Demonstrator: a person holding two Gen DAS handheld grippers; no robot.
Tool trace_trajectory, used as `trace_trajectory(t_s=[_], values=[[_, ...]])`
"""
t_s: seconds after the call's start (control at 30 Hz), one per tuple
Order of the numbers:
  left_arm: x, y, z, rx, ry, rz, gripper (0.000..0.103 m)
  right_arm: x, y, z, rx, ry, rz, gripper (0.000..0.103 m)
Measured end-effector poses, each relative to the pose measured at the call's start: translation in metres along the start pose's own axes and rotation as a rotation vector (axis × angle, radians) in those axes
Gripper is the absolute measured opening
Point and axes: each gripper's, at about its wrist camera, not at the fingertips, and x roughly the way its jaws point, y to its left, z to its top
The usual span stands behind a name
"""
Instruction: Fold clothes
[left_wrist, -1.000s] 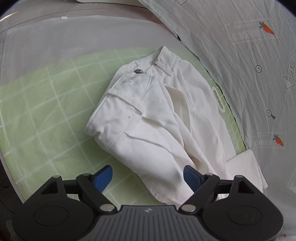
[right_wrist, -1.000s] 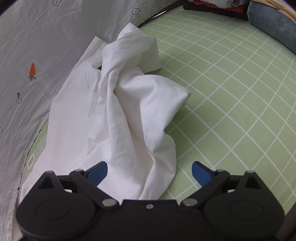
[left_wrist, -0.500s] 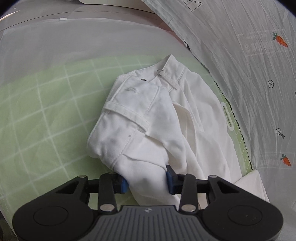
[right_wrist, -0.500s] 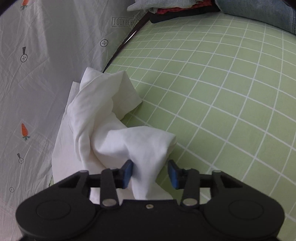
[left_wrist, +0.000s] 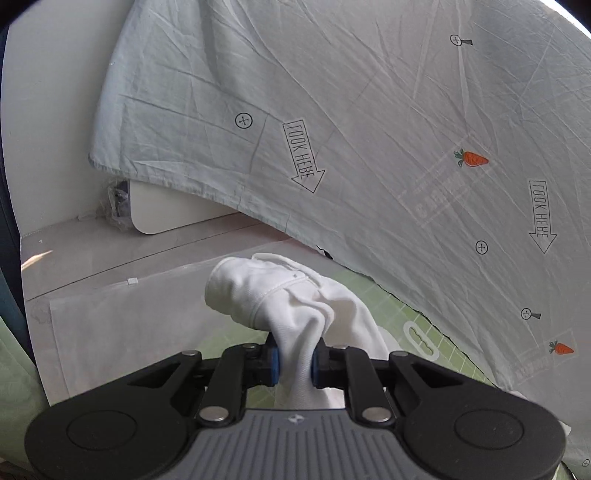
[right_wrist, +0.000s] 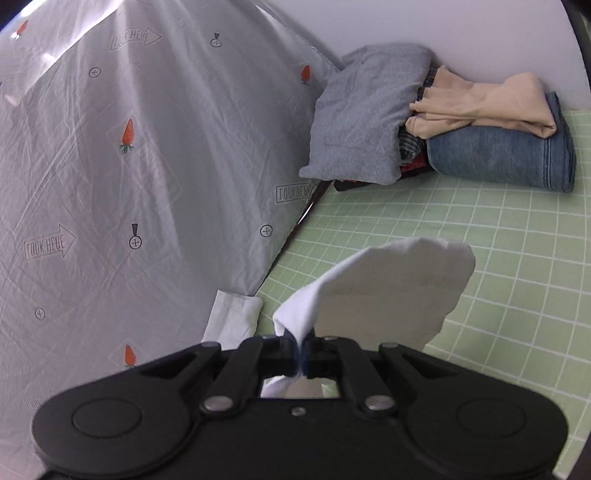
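The white trousers (left_wrist: 280, 291) hang bunched from my left gripper (left_wrist: 294, 363). Its jaws are closing, and the blue pads press on a thick fold near the waistband, lifted above the green grid mat (left_wrist: 454, 354). In the right wrist view, my right gripper (right_wrist: 300, 350) is shut on a thin edge of the same white cloth (right_wrist: 399, 284), which billows up over the mat (right_wrist: 498, 258). Another bit of white fabric (right_wrist: 232, 317) lies at the mat's left edge. How the garment runs between the two grippers is hidden.
A pale grey sheet with carrot prints (left_wrist: 369, 110) drapes steeply along the mat's side (right_wrist: 129, 166). A stack of folded clothes (right_wrist: 443, 122), grey, beige and denim, sits at the far corner of the mat. A translucent white sheet (left_wrist: 129, 321) covers the mat's left part.
Both grippers went from open above the flat garment to shut on it. Both have since risen and tilted up, lifting the cloth off the mat.
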Motion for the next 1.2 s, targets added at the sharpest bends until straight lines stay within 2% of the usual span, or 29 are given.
trace_trajectory(t_s=[0.03, 0.1, 0.17, 0.3, 0.4, 0.47, 0.53, 0.57, 0.6, 0.63, 0.67, 0.7, 0.73, 0.77, 0.83, 0.9, 1.0, 1.13, 1.2], values=[[0.010, 0.004, -0.003, -0.016, 0.032, 0.019, 0.017, 0.000, 0.000, -0.004, -0.029, 0.005, -0.029, 0.002], [0.026, 0.017, -0.012, -0.062, 0.109, 0.060, 0.017, 0.007, -0.006, -0.011, -0.007, 0.038, -0.087, 0.002], [0.027, 0.030, -0.018, -0.098, 0.136, 0.064, 0.017, 0.007, -0.009, -0.014, 0.038, 0.048, -0.092, 0.002], [0.027, 0.040, -0.011, -0.079, 0.109, 0.069, 0.017, 0.015, 0.027, -0.008, -0.112, 0.014, -0.065, 0.002], [0.042, 0.047, -0.002, -0.067, 0.091, 0.099, 0.017, 0.041, 0.060, -0.008, -0.212, 0.004, 0.001, 0.002], [0.065, 0.045, -0.006, 0.002, 0.109, 0.175, 0.021, 0.078, 0.086, -0.017, -0.310, 0.053, 0.063, 0.003], [0.089, 0.044, -0.014, 0.060, 0.199, 0.290, 0.027, 0.120, 0.106, -0.032, -0.390, 0.173, 0.100, 0.011], [0.092, 0.048, -0.018, 0.054, 0.230, 0.316, 0.028, 0.135, 0.112, -0.039, -0.419, 0.230, 0.092, 0.014], [0.088, 0.052, -0.021, 0.030, 0.230, 0.307, 0.029, 0.143, 0.116, -0.046, -0.445, 0.280, 0.081, 0.025], [0.084, 0.057, -0.024, 0.005, 0.229, 0.298, 0.035, 0.146, 0.118, -0.054, -0.471, 0.314, 0.075, 0.038], [0.078, 0.059, -0.027, -0.009, 0.218, 0.289, 0.049, 0.141, 0.115, -0.058, -0.478, 0.302, 0.077, 0.047], [0.070, 0.060, -0.029, -0.010, 0.193, 0.280, 0.059, 0.134, 0.110, -0.061, -0.479, 0.281, 0.081, 0.064], [0.061, 0.059, -0.031, -0.003, 0.164, 0.274, 0.076, 0.127, 0.104, -0.063, -0.481, 0.259, 0.086, 0.074], [0.053, 0.055, -0.033, 0.013, 0.129, 0.272, 0.083, 0.120, 0.097, -0.064, -0.477, 0.244, 0.082, 0.079], [0.041, 0.044, -0.037, 0.056, 0.093, 0.247, 0.087, 0.110, 0.077, -0.064, -0.450, 0.235, 0.050, 0.100], [0.037, 0.030, -0.041, 0.110, 0.094, 0.187, 0.094, 0.106, 0.055, -0.064, -0.412, 0.249, 0.002, 0.103], [0.038, 0.005, -0.051, 0.177, 0.106, 0.096, 0.095, 0.105, 0.017, -0.068, -0.369, 0.282, -0.084, 0.103], [0.050, -0.029, -0.073, 0.255, 0.174, -0.001, 0.099, 0.106, -0.019, -0.079, -0.372, 0.314, -0.178, 0.103], [0.062, -0.046, -0.084, 0.297, 0.221, -0.029, 0.099, 0.108, -0.034, -0.083, -0.313, 0.341, -0.176, 0.103]])
